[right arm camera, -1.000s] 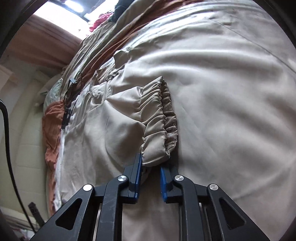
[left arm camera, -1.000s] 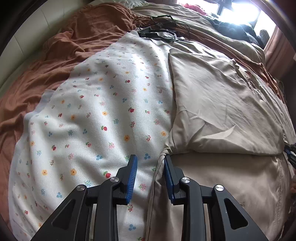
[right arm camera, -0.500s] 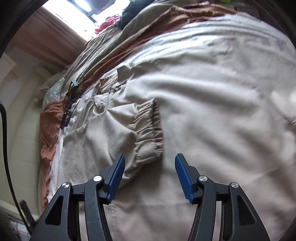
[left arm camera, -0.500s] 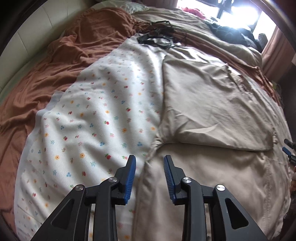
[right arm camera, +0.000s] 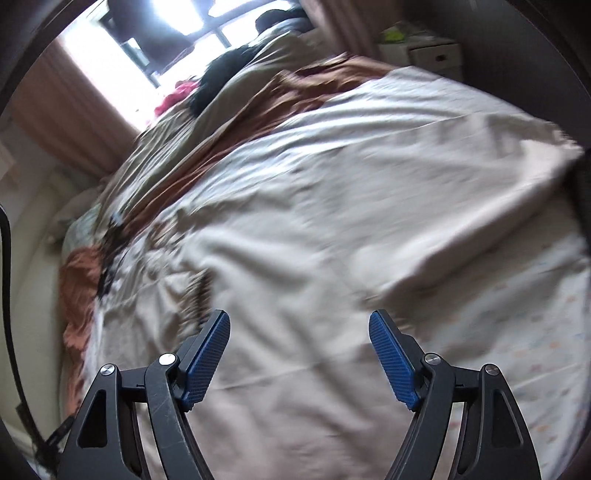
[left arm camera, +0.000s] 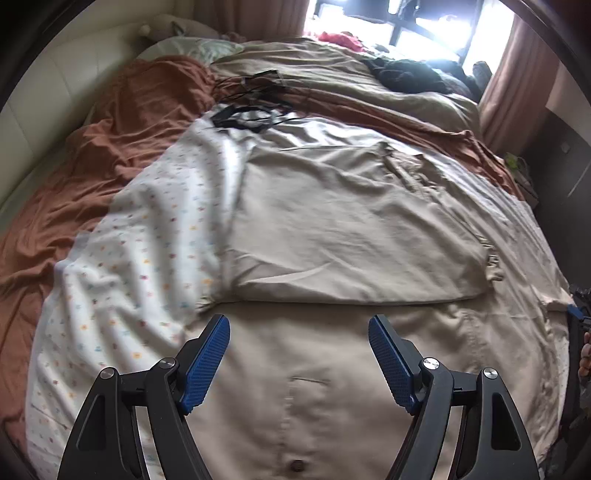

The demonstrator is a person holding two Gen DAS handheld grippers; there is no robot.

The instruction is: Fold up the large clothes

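A large beige garment (left arm camera: 351, 229) lies spread on the bed, its upper part folded down over the lower part, where a button placket (left arm camera: 295, 417) shows. My left gripper (left arm camera: 299, 332) hovers above the lower part with its jaws still opening and nothing between the blue pads. In the blurred right wrist view the same beige garment (right arm camera: 295, 258) fills the middle, a gathered cuff (right arm camera: 199, 295) showing as a dark smear at left. My right gripper (right arm camera: 299, 328) hangs above it, jaws opening, nothing between them. Its tip also shows at the left wrist view's right edge.
A white floral blanket (left arm camera: 122, 280) lies left of the garment and a rust-brown sheet (left arm camera: 85, 162) beyond it. Black cables (left arm camera: 255, 107) and dark clothes (left arm camera: 406, 75) sit near the bed's far side. A window (left arm camera: 424, 22) with pink curtains is behind. A white nightstand (right arm camera: 432, 55) stands at right.
Both grippers let go of the beige cloth, opened wide and pulled up and back from the bed. The folded part and its cuff now lie flat on the lower half.
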